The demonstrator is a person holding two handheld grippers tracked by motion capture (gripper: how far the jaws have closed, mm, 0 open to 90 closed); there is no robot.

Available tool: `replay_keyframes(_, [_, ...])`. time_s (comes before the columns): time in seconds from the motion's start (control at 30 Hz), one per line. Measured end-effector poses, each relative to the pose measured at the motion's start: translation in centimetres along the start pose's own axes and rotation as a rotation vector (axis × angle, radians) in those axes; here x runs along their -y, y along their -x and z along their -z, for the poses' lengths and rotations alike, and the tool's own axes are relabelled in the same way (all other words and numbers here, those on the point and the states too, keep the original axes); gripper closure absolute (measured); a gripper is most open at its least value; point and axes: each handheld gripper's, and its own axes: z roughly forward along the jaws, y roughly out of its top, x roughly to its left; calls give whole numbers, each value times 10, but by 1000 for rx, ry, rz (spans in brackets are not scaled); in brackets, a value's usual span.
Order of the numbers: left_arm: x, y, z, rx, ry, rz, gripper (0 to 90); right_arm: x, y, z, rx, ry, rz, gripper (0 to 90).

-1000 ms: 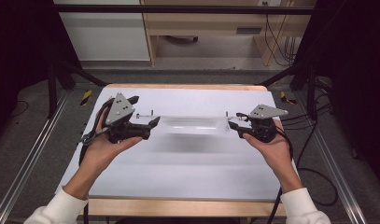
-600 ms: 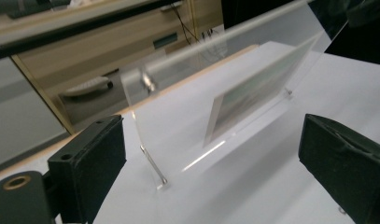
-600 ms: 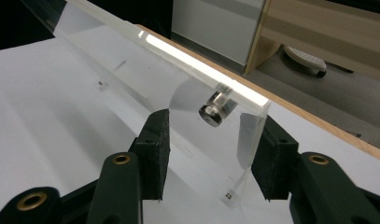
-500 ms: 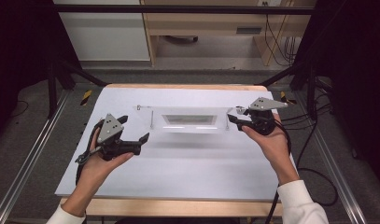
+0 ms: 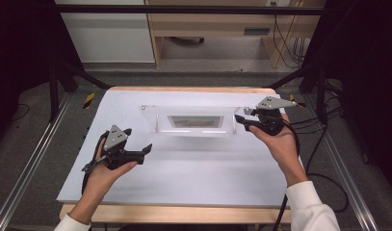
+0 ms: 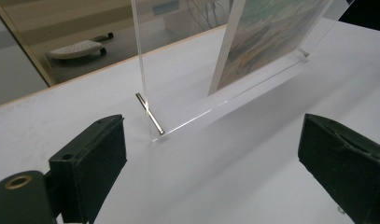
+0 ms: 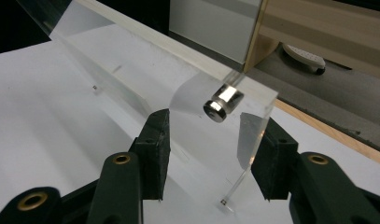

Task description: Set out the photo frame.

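The right gripper (image 5: 241, 119) seemingly pinches the clear frame (image 5: 193, 121) at its right end; the left gripper (image 5: 146, 150) lies level before the frame, fingers spread

Grey carpet floor (image 5: 34, 144), wooden desk (image 5: 208, 24) behind

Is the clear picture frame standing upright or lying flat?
Upright: the acrylic frame stands on edge on the table, the right gripper at its end.

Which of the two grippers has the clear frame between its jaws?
The right gripper: its jaws stand around the frame's end, while the left gripper is open, apart from it.
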Motion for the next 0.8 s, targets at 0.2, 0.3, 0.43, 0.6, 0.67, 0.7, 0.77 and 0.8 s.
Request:
replay_keyframes(0.2, [10, -4, -6, -9, -31, 5, 80, -3, 5, -5, 4, 7, -20, 527])
replay_keyframes(0.3, [14, -5, -9, -9, -44, 8, 81, -6, 8, -7, 9, 6, -23, 527])
replay_keyframes(0.43, [17, -7, -12, -13, -61, 10, 82, -9, 12, -11, 13, 10, -33, 526])
replay_keyframes(0.6, [23, -12, -15, -23, -78, 23, 84, -12, 18, -17, 14, 18, -52, 525])
replay_keyframes(0.67, [27, -15, -17, -28, -91, 26, 84, -13, 21, -19, 14, 18, -53, 525])
replay_keyframes(0.7, [28, -16, -17, -29, -95, 27, 85, -14, 22, -20, 15, 18, -57, 525])
replay_keyframes(0.77, [31, -19, -18, -33, -104, 31, 86, -16, 24, -22, 16, 20, -64, 525])
replay_keyframes(0.8, [32, -20, -18, -35, -109, 32, 86, -16, 25, -24, 17, 21, -66, 525])
